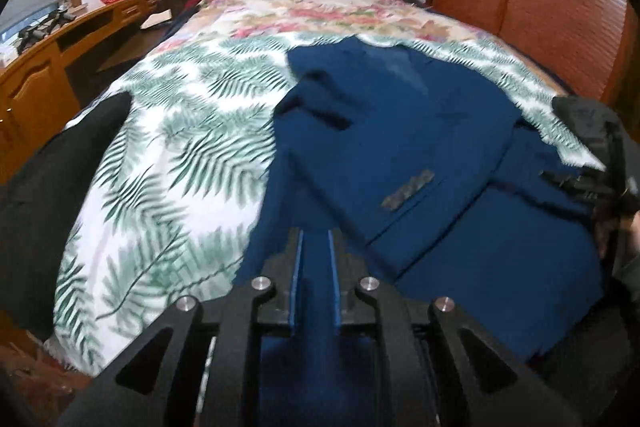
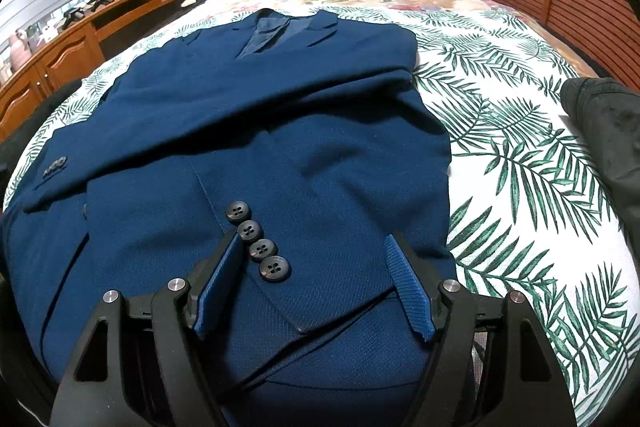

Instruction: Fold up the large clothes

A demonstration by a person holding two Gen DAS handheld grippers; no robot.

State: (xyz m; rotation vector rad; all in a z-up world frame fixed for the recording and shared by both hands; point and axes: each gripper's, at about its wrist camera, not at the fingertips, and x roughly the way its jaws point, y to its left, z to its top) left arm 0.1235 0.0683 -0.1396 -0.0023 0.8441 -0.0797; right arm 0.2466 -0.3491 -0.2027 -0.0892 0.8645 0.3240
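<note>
On the fern-print bedspread [image 2: 520, 147] lay the navy woven suit jacket [image 2: 248, 131], both sleeves crossed over its front. Left gripper [image 1: 316, 243] hung nearly closed, empty; right gripper [image 2: 316, 267] gaped over the buttoned cuff [image 2: 260, 247]. Next probably: grasping the hem, folding upward.

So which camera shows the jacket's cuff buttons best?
The right wrist view: the four cuff buttons sit sharp and close, just ahead of the open right gripper, on the jacket. The left wrist view shows only a blurred grey streak where the buttons lie.
</note>
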